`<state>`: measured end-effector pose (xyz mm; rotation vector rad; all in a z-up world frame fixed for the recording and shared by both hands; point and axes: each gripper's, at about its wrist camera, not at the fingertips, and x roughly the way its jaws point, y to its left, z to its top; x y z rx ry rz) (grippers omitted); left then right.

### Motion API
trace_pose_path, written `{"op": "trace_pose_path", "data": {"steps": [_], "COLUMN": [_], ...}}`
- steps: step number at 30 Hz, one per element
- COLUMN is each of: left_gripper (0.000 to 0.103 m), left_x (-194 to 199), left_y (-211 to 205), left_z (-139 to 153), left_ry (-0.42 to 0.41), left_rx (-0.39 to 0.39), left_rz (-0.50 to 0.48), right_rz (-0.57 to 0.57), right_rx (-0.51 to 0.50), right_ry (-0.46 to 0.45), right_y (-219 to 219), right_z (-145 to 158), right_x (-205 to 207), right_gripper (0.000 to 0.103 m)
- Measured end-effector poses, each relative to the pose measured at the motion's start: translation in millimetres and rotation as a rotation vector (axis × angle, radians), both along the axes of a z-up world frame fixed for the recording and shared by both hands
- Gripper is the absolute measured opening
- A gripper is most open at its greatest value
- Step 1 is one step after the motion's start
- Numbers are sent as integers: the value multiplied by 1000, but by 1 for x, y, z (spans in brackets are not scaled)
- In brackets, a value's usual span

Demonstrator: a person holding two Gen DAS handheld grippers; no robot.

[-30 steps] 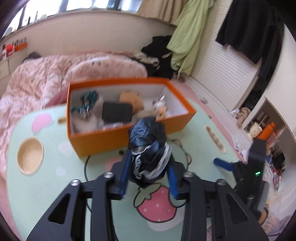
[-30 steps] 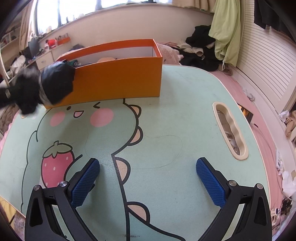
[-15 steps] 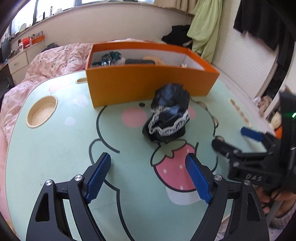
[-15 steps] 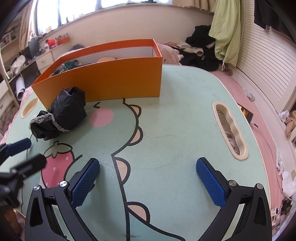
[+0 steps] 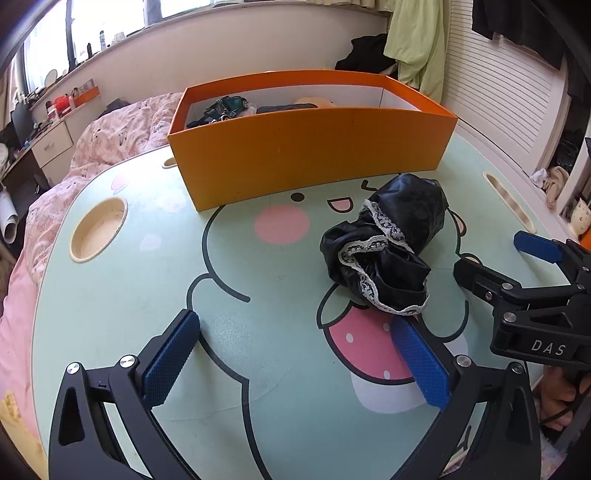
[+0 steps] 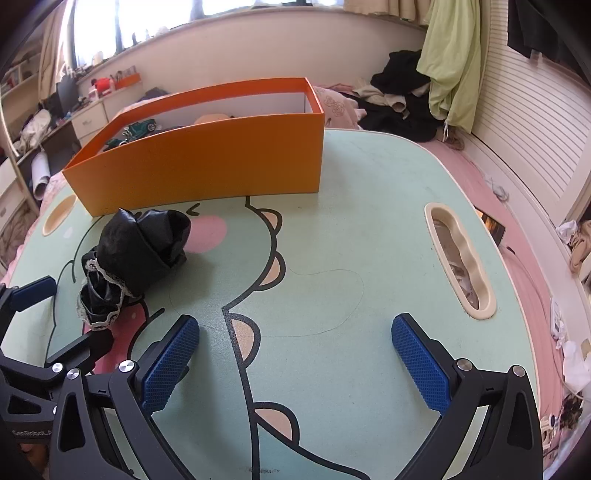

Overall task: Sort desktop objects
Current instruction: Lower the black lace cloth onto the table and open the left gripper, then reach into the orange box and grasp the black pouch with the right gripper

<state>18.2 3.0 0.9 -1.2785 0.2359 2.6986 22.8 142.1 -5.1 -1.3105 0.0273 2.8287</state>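
daylight came through the windows [image 5: 92, 22] above a curved cream wall [image 6: 258, 48]; a pink-quilted bed [image 5: 110, 136] lay beneath, a green garment [image 6: 454, 62] hung by white slatted doors [image 6: 532, 122].

cloth bundle [image 5: 388, 247] on table [image 5: 110, 295] | before box [image 5: 306, 147]

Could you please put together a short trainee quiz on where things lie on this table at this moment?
1. True or false: the black lace-trimmed cloth lies inside the orange box.
2. Which toy shows in the box's left end: (a) green toy car, (b) ball, (c) doll?
3. Fill in: the round cup recess is sunk into the ___ side of the table, seen from the left wrist.

Key: 1 false, it lies on the table before the box; 2 a; 3 left.
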Motion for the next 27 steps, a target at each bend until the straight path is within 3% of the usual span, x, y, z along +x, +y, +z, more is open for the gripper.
{"op": "trace_pose_path", "data": {"steps": [17,19,21,25,27], "left_gripper": [103,103,103,103,103], "left_x": [1,1,2,2,2], "left_y": [1,1,3,3,3], "left_z": [-1,-1,1,1,1], "left_ry": [1,3,5,6,6], "left_rx": [1,1,1,1,0], "left_rz": [0,-1,-1,-1,-2], "right_rz": [-12,-38,-43,55,133], "right_rx": [-32,-86,-164,-261,-299], "right_ry": [13,54,104,166,138], "right_y": [3,12,22,8,-13], "right_z": [7,18,40,91,108], "right_x": [3,3,-5,-34,-61], "right_gripper": [101,92,91,86,80]}}
